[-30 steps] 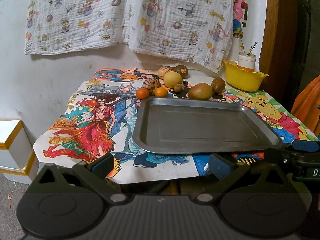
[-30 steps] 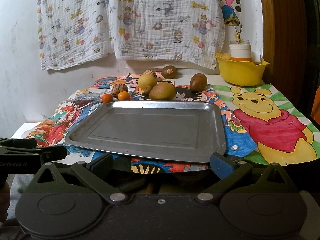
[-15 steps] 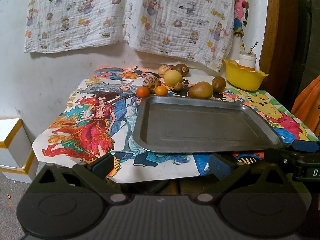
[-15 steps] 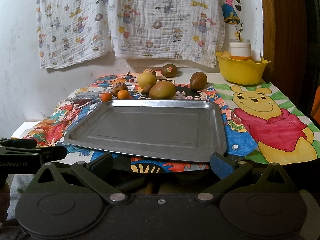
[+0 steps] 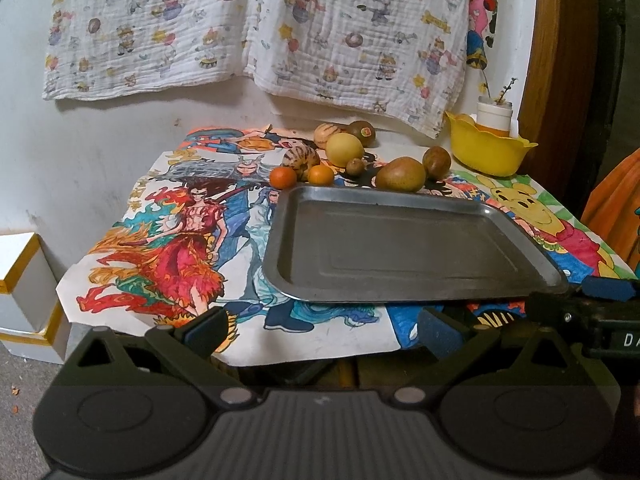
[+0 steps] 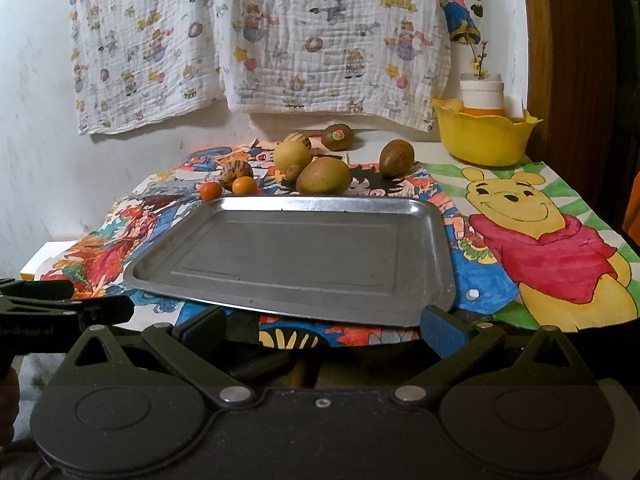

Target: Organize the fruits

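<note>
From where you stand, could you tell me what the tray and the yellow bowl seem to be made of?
Tray: likely stainless steel or aluminium, dull grey sheen, stamped rim. Yellow bowl: probably plastic, opaque uniform colour, wavy moulded edge.

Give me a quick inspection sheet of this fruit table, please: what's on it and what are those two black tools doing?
Surface: table covered with colourful cartoon drawings.
Job's things: metal tray holds no fruit; nine fruits sit behind it, among them two small oranges, a yellow round fruit, a green-brown mango and a stickered kiwi.
Clutter: yellow bowl at the back right, white jar standing in it.
Grippers: left gripper and right gripper hover at the near table edge, jaws wide apart, holding nothing.
Cables: nothing seen.
Surroundings: printed cloth hanging on the wall, white box on the floor at left.
</note>
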`<action>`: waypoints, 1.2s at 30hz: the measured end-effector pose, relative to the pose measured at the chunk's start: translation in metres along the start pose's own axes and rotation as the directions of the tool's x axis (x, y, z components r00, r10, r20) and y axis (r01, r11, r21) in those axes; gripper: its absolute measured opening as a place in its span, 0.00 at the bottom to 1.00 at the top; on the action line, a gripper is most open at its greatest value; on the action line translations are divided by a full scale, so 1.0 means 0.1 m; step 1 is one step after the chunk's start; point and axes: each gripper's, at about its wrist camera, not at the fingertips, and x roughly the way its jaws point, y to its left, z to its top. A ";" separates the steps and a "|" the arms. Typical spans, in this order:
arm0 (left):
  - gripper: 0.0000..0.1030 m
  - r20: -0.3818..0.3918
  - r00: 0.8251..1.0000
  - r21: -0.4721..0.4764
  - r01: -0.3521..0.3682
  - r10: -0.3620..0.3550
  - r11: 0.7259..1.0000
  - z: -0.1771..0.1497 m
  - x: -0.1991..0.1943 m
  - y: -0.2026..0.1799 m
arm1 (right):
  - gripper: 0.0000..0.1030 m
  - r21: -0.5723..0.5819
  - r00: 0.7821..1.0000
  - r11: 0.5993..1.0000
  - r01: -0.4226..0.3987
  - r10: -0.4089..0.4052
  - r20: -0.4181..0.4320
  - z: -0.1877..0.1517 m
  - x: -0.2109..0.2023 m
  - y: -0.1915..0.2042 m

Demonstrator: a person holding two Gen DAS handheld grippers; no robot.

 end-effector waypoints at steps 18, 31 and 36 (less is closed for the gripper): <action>1.00 0.008 1.000 0.020 -0.006 0.006 1.000 0.21 0.13 0.09 | 1.00 0.009 0.997 1.000 -0.021 0.021 0.072 0.17 0.21 -0.07; 1.00 -0.012 0.996 0.011 -0.086 0.086 0.996 0.75 0.54 0.37 | 1.00 -0.033 0.998 0.999 -0.013 0.015 0.065 0.62 0.68 -0.13; 1.00 -0.040 0.995 0.013 -0.088 0.089 0.996 0.96 0.81 0.43 | 1.00 -0.058 0.999 0.998 -0.031 0.032 0.025 0.86 0.92 -0.16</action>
